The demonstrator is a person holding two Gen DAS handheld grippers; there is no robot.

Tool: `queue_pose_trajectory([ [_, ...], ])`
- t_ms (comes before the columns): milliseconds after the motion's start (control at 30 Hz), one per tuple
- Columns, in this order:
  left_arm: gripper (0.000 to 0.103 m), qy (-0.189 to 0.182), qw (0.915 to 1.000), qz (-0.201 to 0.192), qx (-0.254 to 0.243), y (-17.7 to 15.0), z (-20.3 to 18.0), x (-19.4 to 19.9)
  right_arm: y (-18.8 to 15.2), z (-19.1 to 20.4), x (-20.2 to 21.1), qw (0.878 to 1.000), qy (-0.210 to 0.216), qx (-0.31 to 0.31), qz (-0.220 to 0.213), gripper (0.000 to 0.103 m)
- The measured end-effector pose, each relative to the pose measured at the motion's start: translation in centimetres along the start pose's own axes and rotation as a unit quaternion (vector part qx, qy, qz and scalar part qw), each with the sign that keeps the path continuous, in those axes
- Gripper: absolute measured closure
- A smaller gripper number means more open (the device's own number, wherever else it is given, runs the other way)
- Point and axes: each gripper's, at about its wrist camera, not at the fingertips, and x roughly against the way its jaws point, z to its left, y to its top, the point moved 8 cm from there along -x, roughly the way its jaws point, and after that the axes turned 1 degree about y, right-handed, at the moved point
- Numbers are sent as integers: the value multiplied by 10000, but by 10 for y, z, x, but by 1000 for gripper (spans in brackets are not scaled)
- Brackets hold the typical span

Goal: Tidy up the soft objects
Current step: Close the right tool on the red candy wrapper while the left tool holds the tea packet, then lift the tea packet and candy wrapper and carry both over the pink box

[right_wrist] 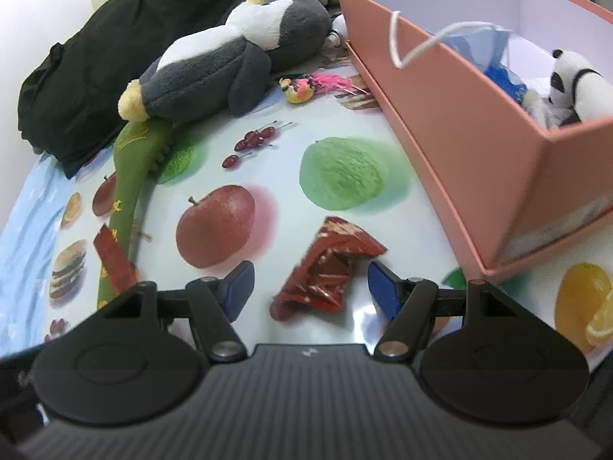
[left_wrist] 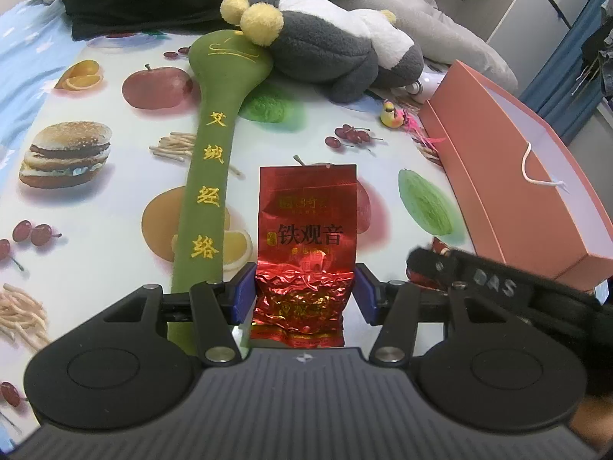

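Left wrist view: left gripper pinches a red foil tea packet betw. both blue pads, packet upright above the fruit-print tablecloth. Green plush mallet lies just left; grey-white plush penguin rests on its head end. Pink box at right.

Right wrist view: right gripper has fingers spread, touching nothing; a crumpled red snack packet lies on the cloth betw. them, apart from both pads. Pink box holds a panda plush & blue fabric.
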Motion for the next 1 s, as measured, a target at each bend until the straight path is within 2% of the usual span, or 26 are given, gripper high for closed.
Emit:
queue_pose_trajectory([
  [100, 44, 22, 10000, -18, -44, 0, 1, 5, 2, 2, -8, 9995, -163, 256, -38, 36],
  [200, 44, 48, 10000, -19, -67, -2, 2, 8, -1, -1, -13, 9987, -248, 438, 33, 43],
  [267, 44, 72, 10000, -8, -46, -3, 3, 9, -1, -2, -12, 9978, -232, 614, 12, 55],
  [300, 44, 78, 10000, -2, -33, -3, 4, 10, -1, -3, -11, 9975, -211, 668, 35, 65],
  [500, 44, 96, 9999, 42, -92, -7, -4, 11, -2, -6, 1, 9967, 26, 805, 49, 68],
  [733, 44, 5, 9998, 31, -186, -5, -22, 20, 4, -4, 33, 9938, 361, 1054, -41, 68],
  [1000, 44, -191, 9990, -35, -410, 14, -48, 41, 16, -7, 73, 9906, 675, 1180, -160, 68],
])
